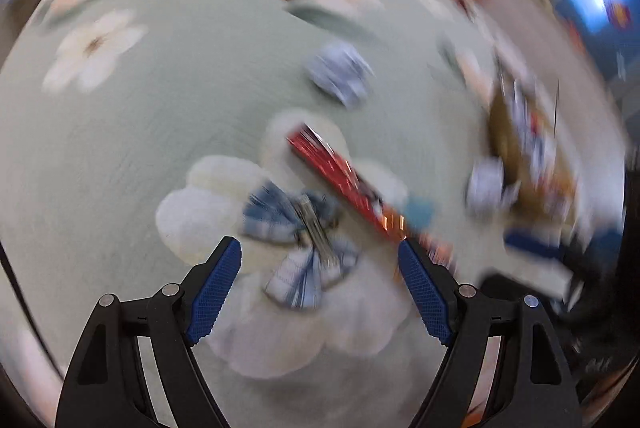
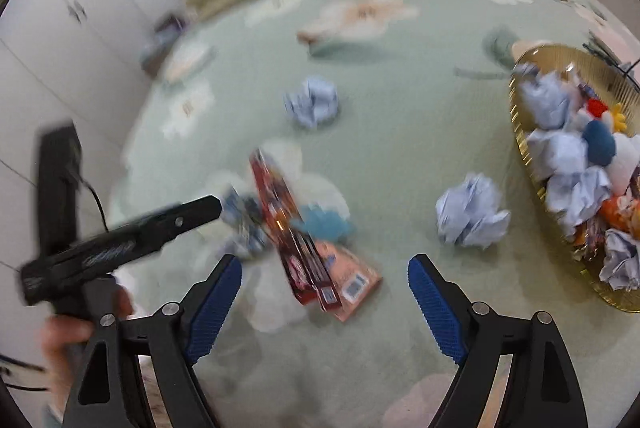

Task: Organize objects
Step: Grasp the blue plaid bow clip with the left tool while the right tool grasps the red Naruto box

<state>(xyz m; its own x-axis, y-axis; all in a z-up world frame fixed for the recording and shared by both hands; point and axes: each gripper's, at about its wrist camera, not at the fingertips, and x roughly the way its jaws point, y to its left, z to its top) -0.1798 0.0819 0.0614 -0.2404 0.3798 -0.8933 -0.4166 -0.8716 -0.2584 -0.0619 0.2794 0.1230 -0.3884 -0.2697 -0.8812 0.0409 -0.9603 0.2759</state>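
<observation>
Clutter still waits nearest the two empty, wide-open tools, the left hand-held gripper (image 1: 320, 252) and right hand-held gripper (image 2: 325, 268): red packets (image 2: 294, 228), what looks through blur like a blue-and-white wrapper (image 1: 296, 228), and two crumpled paper balls (image 2: 470, 218) loose on the flowered bed (image 2: 400, 99). Farther right, the gold basket (image 2: 528, 131) already holds several paper balls and soft toys, suggesting the job is partly done.

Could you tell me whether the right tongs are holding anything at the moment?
No, the right tongs stand open above the bedspread with nothing between their pads.
</observation>
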